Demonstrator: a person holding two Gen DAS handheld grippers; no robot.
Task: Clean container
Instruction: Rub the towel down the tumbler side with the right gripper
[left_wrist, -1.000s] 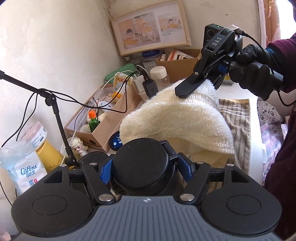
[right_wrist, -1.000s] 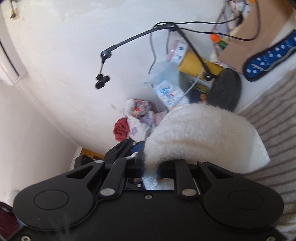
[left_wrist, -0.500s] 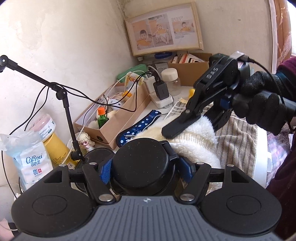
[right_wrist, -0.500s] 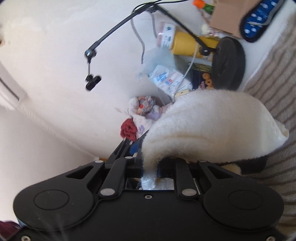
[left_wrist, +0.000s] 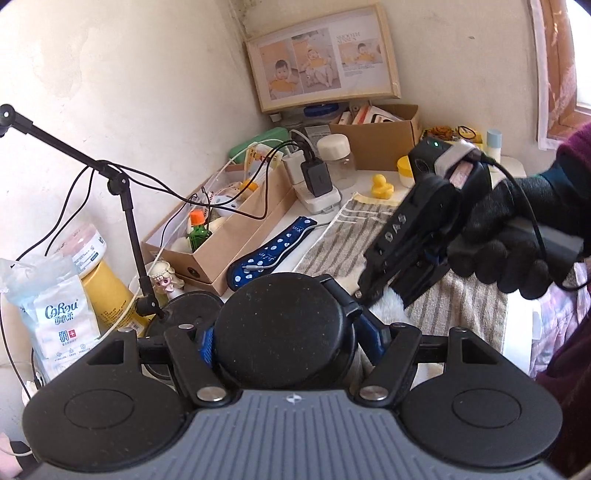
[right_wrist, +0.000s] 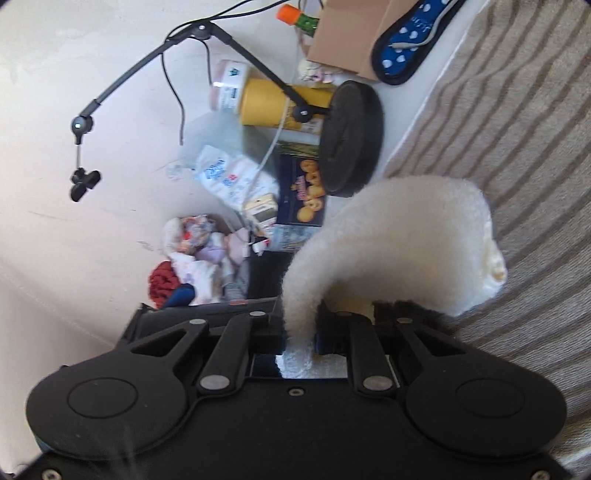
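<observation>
— What sort of place is this?
— A cramped corner: rough plaster walls, a white table (left_wrist: 517, 332) under a ribbed, striped mat (left_wrist: 461, 302), cardboard boxes (left_wrist: 236, 236) and a mic stand's round base (right_wrist: 351, 140) crowding the far edge.
— And the container?
— A dark cylinder with a flat, matte round lid (left_wrist: 280, 328). The left gripper (left_wrist: 284, 343) is clamped around it, a blue-padded finger on each side, low in the left wrist view.
— The other hand?
— The right gripper (right_wrist: 299, 332) is pinched tight on a fluffy cream towel (right_wrist: 399, 240), which arches over the mat. A black edge beneath it is probably the container, though it's blurred. Open room lies mainly to the mat's right.
</observation>
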